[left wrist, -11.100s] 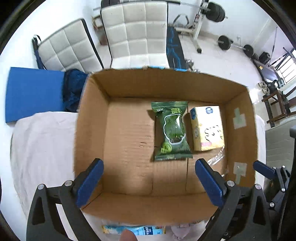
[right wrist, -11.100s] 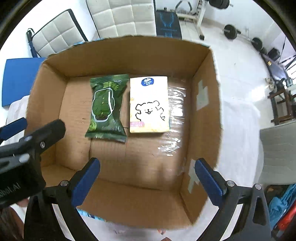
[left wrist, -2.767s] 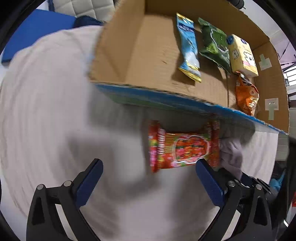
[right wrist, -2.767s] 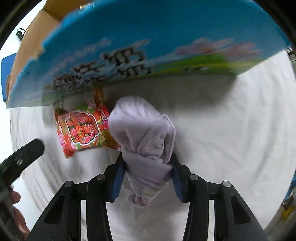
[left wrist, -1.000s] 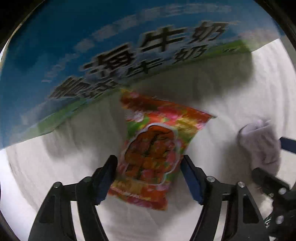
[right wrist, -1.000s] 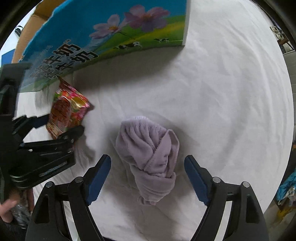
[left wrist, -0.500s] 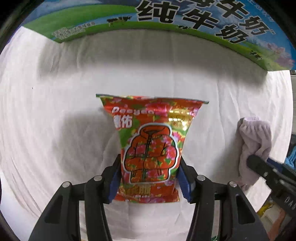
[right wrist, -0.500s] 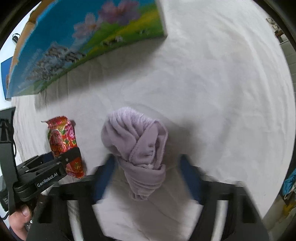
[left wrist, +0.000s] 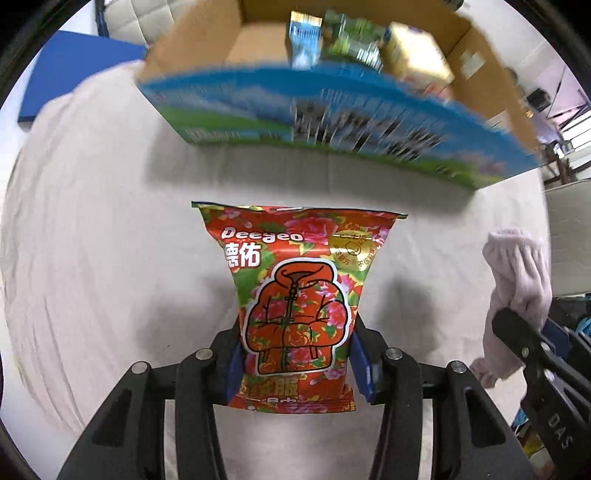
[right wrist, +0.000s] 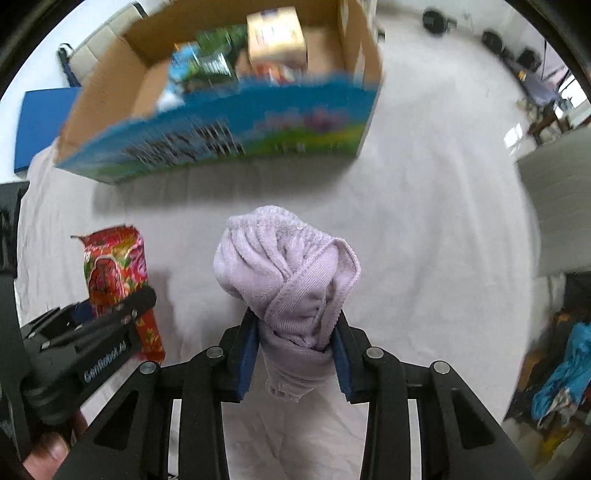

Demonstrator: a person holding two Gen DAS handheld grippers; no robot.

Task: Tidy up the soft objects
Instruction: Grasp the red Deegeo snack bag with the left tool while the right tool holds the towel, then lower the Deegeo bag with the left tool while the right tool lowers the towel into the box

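Note:
My left gripper (left wrist: 297, 360) is shut on a red flowered snack-style packet (left wrist: 295, 295) and holds it upright above the white cloth. My right gripper (right wrist: 293, 349) is shut on a bunched lilac towel (right wrist: 284, 273), also lifted. The packet shows at the left of the right wrist view (right wrist: 114, 273), and the towel at the right of the left wrist view (left wrist: 517, 280). Ahead stands an open cardboard box (left wrist: 332, 110) with a blue printed front. It holds a blue packet (left wrist: 303, 37), a green packet (left wrist: 351, 40) and a yellow tissue pack (left wrist: 413, 55).
A white cloth (right wrist: 424, 221) covers the table. A blue pad (left wrist: 74, 81) and padded chairs (left wrist: 122, 18) lie beyond the box at the left. Gym weights (right wrist: 436, 18) lie on the floor far right. Blue clothing (right wrist: 565, 373) lies low on the right.
Both grippers have closed and risen. The box interior has come into view over its front wall. The right gripper, open a second ago, now clamps the towel.

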